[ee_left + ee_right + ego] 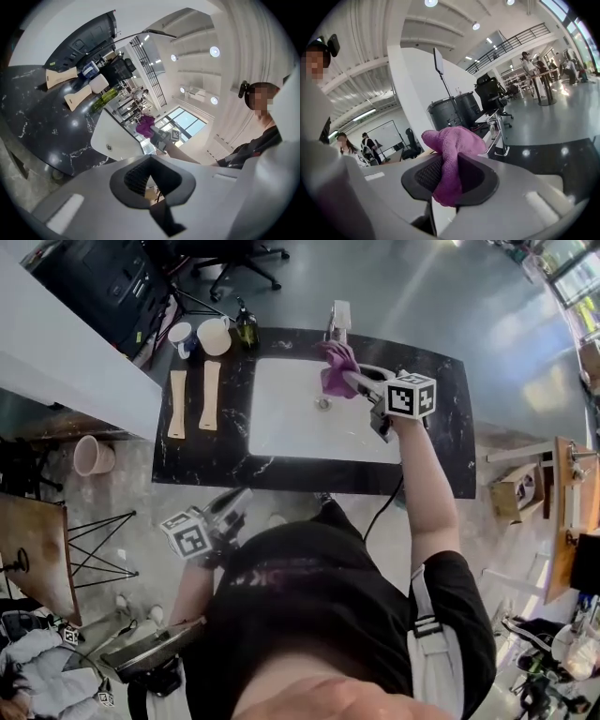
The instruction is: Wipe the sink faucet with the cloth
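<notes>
From the head view, a black marbled desk [431, 442] carries a white sink [281, 427], with the faucet [337, 320] standing at the sink's back edge. The right claw [352, 381] reaches over the basin and pinches a purple cloth [336, 367], which hangs right at the foot of the faucet. Whether it touches the metal cannot be told from here. The left claw [230, 507] is held low near the person's body, off the desk's front edge. On the left part of the desk lie two pale wooden tools [177, 404] side by side. Behind them stand two cups [214, 336] and a green bottle [246, 326]. A pinkish bucket [92, 456] sits on the floor to the left.

In the left gripper view, the left claw [149, 176] is pressed together with nothing between its pads. Beyond it the desk [37, 126] appears tilted, with the sink [112, 136], the wooden tools [61, 77] and the bottle [105, 96]. The cloth [145, 125] shows small in the distance over the sink's far side, held by the right claw [157, 133].

In the right gripper view, the right claw [450, 173] is clamped on the cloth [452, 140]. The fabric bunches up above the pads and a fold hangs down between them. The chrome faucet [498, 136] stands just behind and to the right of the cloth.
</notes>
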Demonstrator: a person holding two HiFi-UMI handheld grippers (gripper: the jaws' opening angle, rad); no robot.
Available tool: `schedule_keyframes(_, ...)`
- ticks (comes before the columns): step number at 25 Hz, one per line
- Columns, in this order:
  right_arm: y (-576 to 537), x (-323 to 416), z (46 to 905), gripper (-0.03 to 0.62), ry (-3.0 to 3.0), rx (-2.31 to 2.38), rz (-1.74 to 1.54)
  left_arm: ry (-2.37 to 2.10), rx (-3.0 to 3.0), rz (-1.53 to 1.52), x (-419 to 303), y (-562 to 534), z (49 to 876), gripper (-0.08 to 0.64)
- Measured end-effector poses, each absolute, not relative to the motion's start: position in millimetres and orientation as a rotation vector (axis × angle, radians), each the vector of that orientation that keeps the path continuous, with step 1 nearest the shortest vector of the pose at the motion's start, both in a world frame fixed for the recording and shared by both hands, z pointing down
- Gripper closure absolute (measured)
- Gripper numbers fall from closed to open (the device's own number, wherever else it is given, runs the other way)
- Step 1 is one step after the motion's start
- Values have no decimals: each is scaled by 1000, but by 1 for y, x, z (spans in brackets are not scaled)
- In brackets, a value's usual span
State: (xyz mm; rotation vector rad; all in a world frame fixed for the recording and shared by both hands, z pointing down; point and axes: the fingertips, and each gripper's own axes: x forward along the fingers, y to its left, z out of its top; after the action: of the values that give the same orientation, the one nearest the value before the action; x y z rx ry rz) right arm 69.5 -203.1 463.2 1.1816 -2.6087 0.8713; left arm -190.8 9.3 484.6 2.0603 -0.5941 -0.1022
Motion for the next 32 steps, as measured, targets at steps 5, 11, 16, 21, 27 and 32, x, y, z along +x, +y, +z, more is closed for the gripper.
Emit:
schedule_keyframes(5, -137, 35, 441, 494, -2751, 1220, 980, -504, 2082, -61, -180, 7, 482, 568)
schedule_keyframes(11, -59, -5, 418, 494, -2815, 1268, 1051, -409, 2151, -59, -135, -9, 460, 566)
schedule_keyframes(16, -13, -17, 429, 494, -2746, 1297, 990, -343, 2248, -107, -88, -16, 429, 566)
schedule_keyframes(21, 11, -18, 440, 494, -2697, 1253, 939, -250, 2275, -97, -47, -3, 417, 450)
schedule_keyframes(27, 12, -9, 449, 494, -2680, 1206, 909, -260, 2270, -73, -15, -7, 418, 249)
schedule_keyframes(32, 14, -11, 449, 494, -2653, 1154, 735, -282, 2233, -56, 0, -10, 423, 225)
